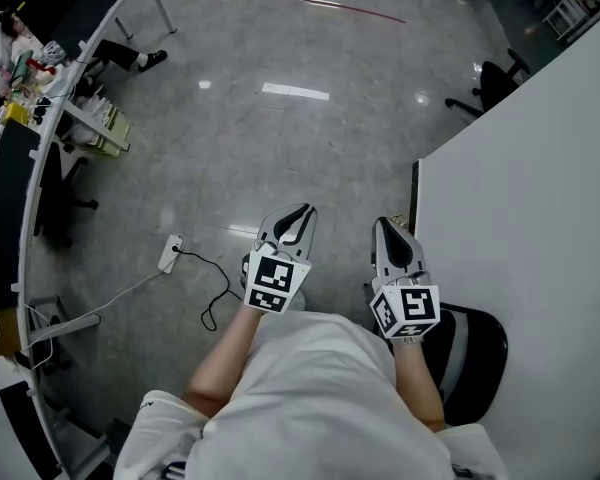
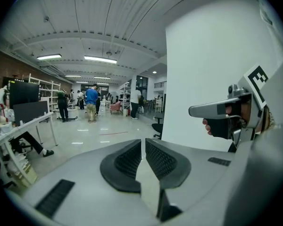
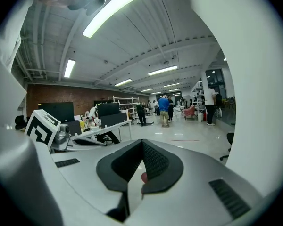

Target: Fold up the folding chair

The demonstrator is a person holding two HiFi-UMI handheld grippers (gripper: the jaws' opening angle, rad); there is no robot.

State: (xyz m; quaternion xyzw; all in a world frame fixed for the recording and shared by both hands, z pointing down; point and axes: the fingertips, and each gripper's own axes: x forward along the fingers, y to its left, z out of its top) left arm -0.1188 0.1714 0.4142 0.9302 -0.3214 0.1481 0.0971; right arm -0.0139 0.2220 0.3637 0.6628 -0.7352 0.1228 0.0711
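In the head view both grippers are held level in front of the person, over the grey floor. My left gripper (image 1: 298, 211) is shut with nothing between its pads, and it shows the same way in its own view (image 2: 143, 142). My right gripper (image 1: 388, 224) is shut and empty too (image 3: 142, 142). A black chair seat with a grey band (image 1: 475, 353) sits low at the right, just beside and below the right gripper; neither gripper touches it. The rest of that chair is hidden by the person's body.
A white partition wall (image 1: 540, 188) rises close on the right. A black office chair (image 1: 490, 83) stands behind it. A power strip with a cable (image 1: 170, 253) lies on the floor to the left. Desks (image 1: 40, 168) line the left side. People (image 2: 91, 100) stand far off.
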